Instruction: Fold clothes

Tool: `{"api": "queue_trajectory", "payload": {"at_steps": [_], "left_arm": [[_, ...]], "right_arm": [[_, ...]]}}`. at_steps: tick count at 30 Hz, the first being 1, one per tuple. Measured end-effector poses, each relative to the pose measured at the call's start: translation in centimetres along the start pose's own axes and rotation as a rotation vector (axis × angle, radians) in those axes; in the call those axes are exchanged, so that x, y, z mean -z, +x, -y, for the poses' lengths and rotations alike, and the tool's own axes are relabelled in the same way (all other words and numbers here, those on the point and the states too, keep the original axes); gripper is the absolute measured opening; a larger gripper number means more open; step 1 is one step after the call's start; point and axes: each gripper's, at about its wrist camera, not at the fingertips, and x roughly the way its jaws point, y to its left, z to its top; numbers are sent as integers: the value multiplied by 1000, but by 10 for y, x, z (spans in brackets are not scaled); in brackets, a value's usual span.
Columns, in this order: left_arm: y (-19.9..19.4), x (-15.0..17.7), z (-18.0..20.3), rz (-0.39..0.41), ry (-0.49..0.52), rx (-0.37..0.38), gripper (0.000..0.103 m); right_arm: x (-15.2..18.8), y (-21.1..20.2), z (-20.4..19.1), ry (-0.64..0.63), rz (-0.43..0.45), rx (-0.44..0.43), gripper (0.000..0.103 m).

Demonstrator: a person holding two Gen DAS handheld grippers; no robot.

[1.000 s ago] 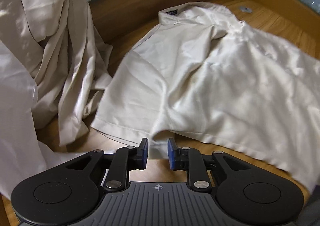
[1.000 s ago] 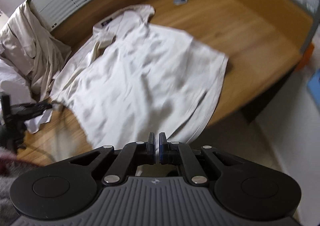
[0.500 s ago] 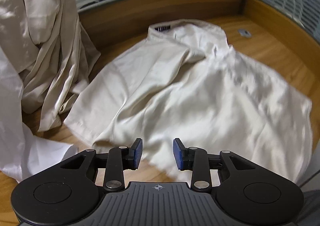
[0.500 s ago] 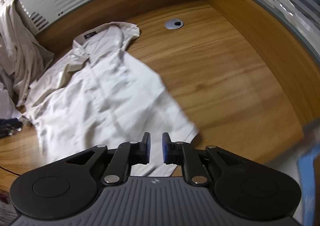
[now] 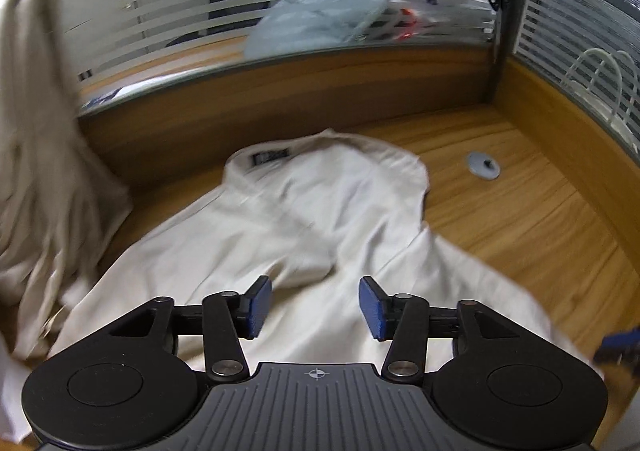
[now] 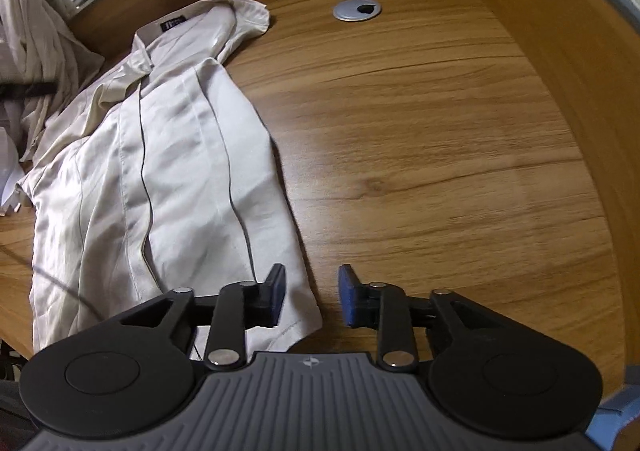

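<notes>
A cream shirt (image 5: 320, 235) lies spread on the wooden desk, collar and dark neck label (image 5: 270, 158) at the far end. In the right wrist view the same shirt (image 6: 168, 155) stretches from the collar down to its hem near the desk's front edge. My left gripper (image 5: 314, 307) hovers above the shirt's lower half, open, with nothing between its blue pads. My right gripper (image 6: 311, 299) is open too, over the hem's right corner, left pad above cloth, right pad above bare wood.
A heap of cream garments (image 5: 44, 187) hangs and piles at the left, also seen as a pile (image 6: 36, 31) in the right wrist view. A grey cable grommet (image 6: 357, 9) sits in the desk. Wooden partition walls (image 5: 304, 87) with slatted glass ring the desk. Bare wood (image 6: 432, 155) lies right of the shirt.
Both grippers opened wider, the right one from shut. The left rose and moved inward over the shirt; the right swung to the hem's right corner. The shirt now lies narrower, its right side drawn in.
</notes>
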Motion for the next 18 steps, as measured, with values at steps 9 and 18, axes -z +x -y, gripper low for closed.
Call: {"api": "queue_trajectory", "payload": {"at_steps": [9,18], "left_arm": [[90,-53,44,-62,167,125,54],[161,-71,81,-81,364,153,53]], "right_arm": [[10,17,-11,27,24,19,39],[13,22,-15,120,34,65,7]]}}
